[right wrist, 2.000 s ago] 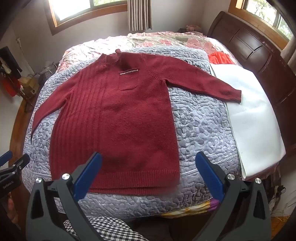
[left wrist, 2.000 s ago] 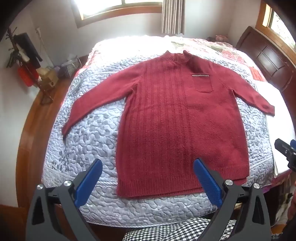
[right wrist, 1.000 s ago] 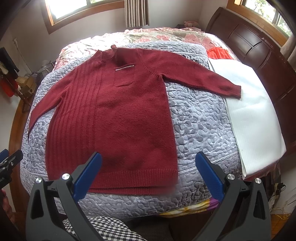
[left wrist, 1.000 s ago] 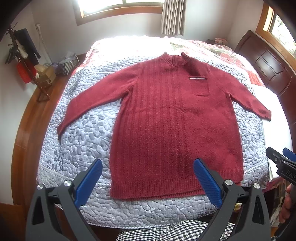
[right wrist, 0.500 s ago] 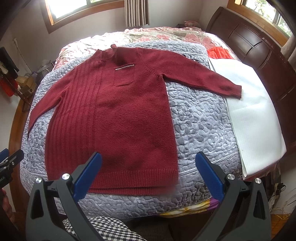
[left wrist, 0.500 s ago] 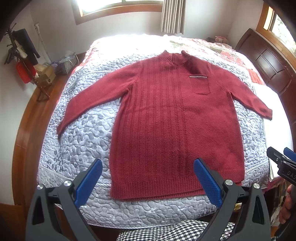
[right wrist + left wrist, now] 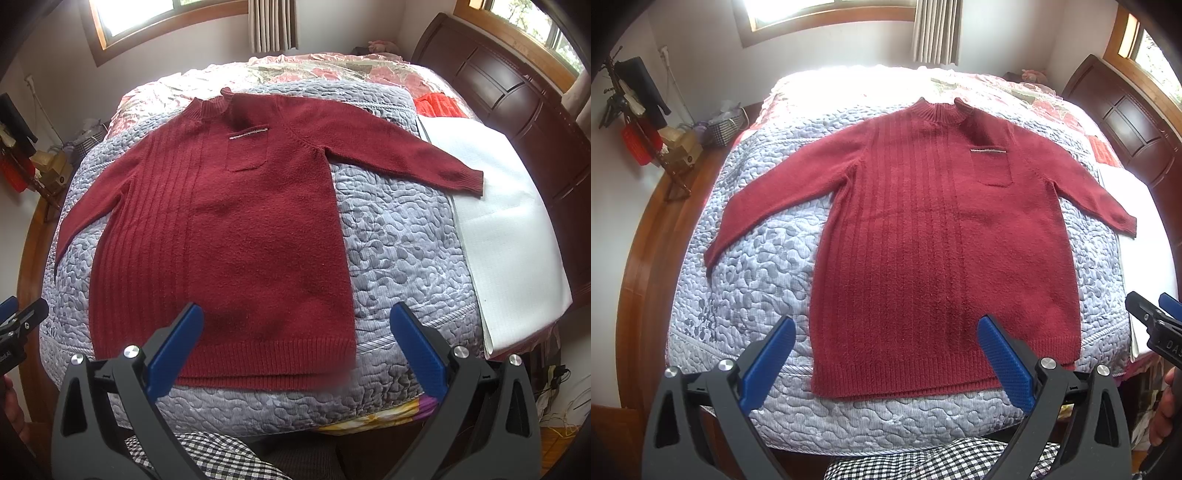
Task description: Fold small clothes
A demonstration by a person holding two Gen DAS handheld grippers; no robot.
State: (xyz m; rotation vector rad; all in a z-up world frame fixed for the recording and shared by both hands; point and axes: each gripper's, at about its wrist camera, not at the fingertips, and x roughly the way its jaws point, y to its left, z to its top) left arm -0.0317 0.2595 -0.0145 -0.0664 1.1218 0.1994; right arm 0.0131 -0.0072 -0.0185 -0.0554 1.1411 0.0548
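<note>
dark red ribbed knit sweater (image 7: 934,236) lies spread flat on the grey quilted bedspread (image 7: 757,266), no fold made yet.
left gripper (image 7: 886,354) at 6 o'clock, jaws apart, empty; right gripper (image 7: 295,343) likewise apart; sleeves at 9 and 3 o'clock remain unfolded.

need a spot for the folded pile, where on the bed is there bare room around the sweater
Bare quilt lies between the sweater body, its sleeve and the white sheet. A smaller patch sits under the other sleeve, by the bed's wooden edge. A narrow strip runs below the hem. The middle is all sweater. Both grippers hang open near the hem.
</note>
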